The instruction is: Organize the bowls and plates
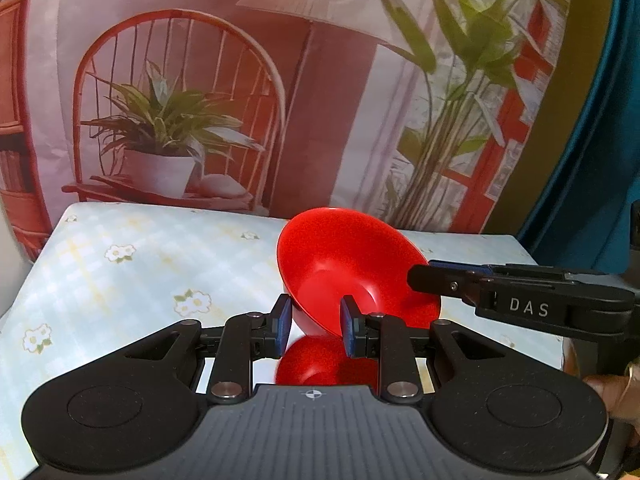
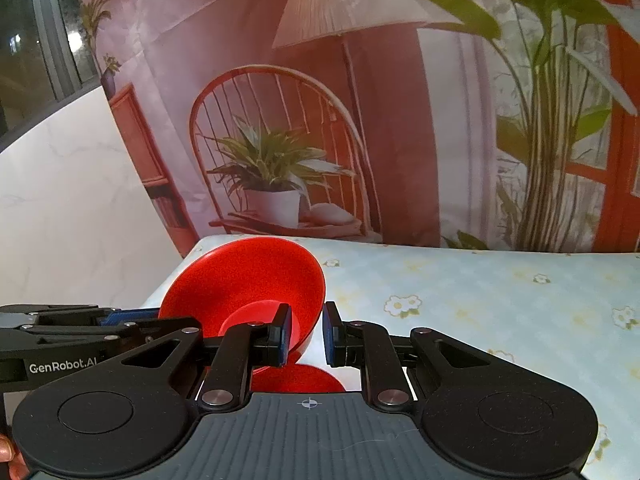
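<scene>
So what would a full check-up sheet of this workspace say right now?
Surface: table under a pale flowered cloth.
Job's things: one red bowl, tilted and lifted off the cloth; a second red shape shows below it, too hidden to name.
Clutter: nothing seen.
Grippers: left gripper and right gripper each pinch the bowl's rim on opposite sides; part of a hand shows at the edge.
Cables: nothing seen.
Surroundings: printed backdrop of a chair, potted plants and a lamp; white wall panel and dark window to one side.
</scene>
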Tool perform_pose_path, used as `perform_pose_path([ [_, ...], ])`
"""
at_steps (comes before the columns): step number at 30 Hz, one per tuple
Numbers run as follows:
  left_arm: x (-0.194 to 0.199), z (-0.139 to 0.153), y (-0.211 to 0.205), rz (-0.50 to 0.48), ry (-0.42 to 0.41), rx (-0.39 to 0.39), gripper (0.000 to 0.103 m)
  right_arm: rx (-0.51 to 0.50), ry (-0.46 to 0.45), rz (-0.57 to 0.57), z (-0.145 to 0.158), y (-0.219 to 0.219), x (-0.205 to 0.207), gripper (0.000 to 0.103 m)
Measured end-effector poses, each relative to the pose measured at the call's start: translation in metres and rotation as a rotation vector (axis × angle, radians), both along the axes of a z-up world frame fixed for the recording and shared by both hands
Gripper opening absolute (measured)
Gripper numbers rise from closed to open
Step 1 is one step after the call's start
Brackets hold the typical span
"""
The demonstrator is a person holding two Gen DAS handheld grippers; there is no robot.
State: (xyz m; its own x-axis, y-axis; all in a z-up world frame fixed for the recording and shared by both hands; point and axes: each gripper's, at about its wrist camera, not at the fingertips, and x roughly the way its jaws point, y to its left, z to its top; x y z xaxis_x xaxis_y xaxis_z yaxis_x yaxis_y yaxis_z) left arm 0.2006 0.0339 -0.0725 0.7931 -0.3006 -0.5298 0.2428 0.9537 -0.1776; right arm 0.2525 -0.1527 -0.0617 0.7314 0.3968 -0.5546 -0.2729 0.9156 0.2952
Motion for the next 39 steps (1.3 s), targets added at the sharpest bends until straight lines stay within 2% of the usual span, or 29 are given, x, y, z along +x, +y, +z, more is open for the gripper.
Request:
perform_pose_path([
  [10, -0.018, -0.009, -0.009, -0.040, 0.016, -0.007, 0.028, -0.012, -0.002, -0.012, 0.002, -0.014, -0.026, 0.015],
  [17, -0.021, -0.018, -0.010, -0.054, 0.041, -0.008, 0.028, -0.017, 0.006, -0.015, -0.002, -0.018, -0.031, 0.015],
  [31, -0.015, -0.050, -0.006, -0.048, 0.110, -0.007, 0.028, -0.030, 0.077, -0.007, -0.040, -0.011, -0.026, 0.015],
  [39, -0.012, -0.059, -0.004, -0.047, 0.131, -0.012, 0.028, -0.039, 0.103, 0.003, -0.052, -0.006, -0.024, 0.015],
])
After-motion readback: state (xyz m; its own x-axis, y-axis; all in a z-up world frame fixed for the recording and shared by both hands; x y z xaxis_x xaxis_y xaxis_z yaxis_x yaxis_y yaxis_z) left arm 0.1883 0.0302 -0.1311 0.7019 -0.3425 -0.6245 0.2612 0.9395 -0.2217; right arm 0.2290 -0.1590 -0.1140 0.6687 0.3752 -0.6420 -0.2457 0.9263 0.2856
